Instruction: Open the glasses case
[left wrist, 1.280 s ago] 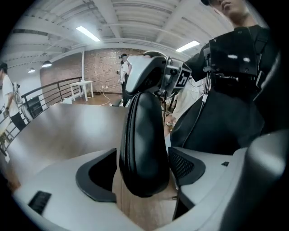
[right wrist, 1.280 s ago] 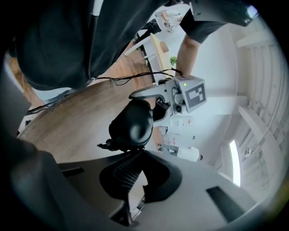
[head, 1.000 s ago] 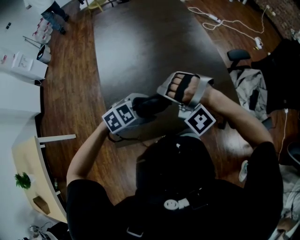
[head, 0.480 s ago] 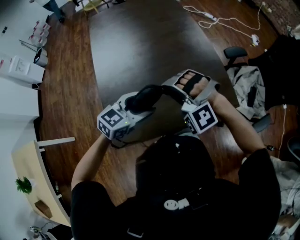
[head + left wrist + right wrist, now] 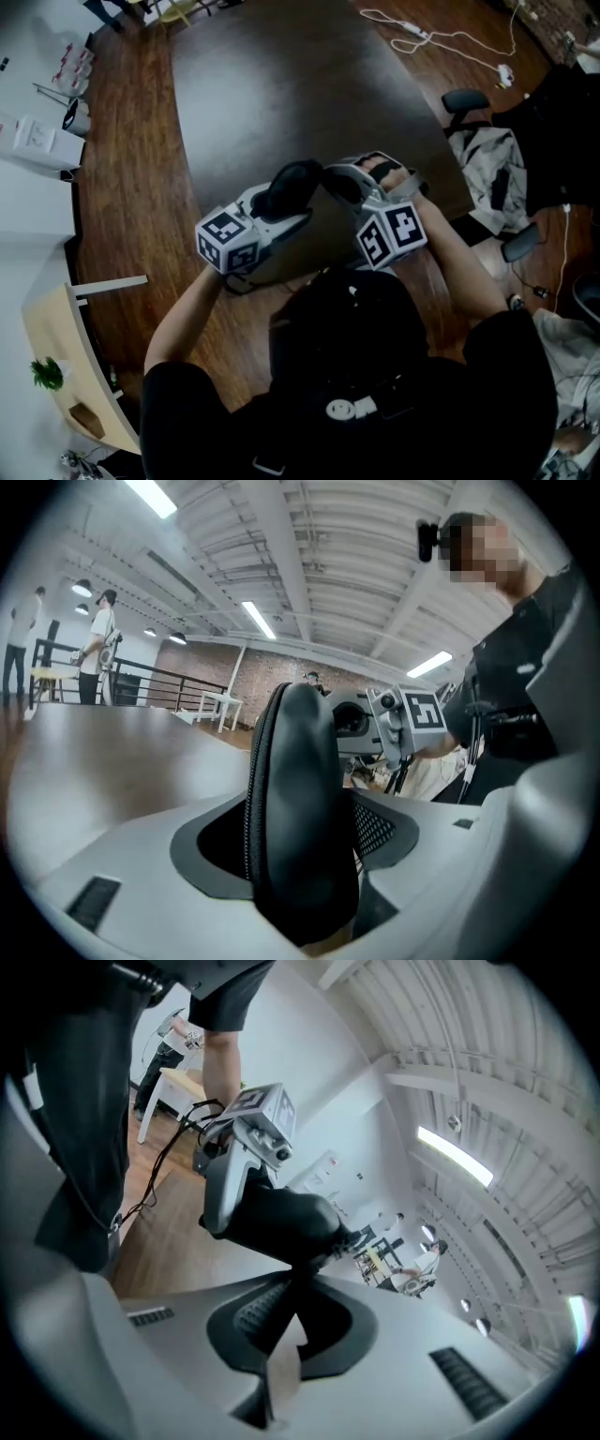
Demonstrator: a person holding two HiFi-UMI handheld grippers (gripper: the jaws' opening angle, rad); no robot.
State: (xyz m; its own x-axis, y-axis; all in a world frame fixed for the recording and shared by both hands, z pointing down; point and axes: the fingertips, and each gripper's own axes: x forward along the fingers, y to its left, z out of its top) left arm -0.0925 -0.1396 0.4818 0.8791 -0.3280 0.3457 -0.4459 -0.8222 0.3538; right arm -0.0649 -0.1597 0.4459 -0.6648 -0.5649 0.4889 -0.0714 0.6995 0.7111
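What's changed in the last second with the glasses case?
The right tongs rolled over, their marker cube now showing two faces. The left tongs lifted the glasses case slightly, jaws just closing a little on it. Unchanged: both tongs keep hold of the case, which looks still zipped shut.

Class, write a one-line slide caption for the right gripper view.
Right gripper shut on the zipper pull of a black glasses case.

Glasses case [image 5: 292, 189] in L gripper [image 5: 278, 208] jaws, over table [image 5: 272, 84]; R gripper [image 5: 335, 184] jaws on its right end.
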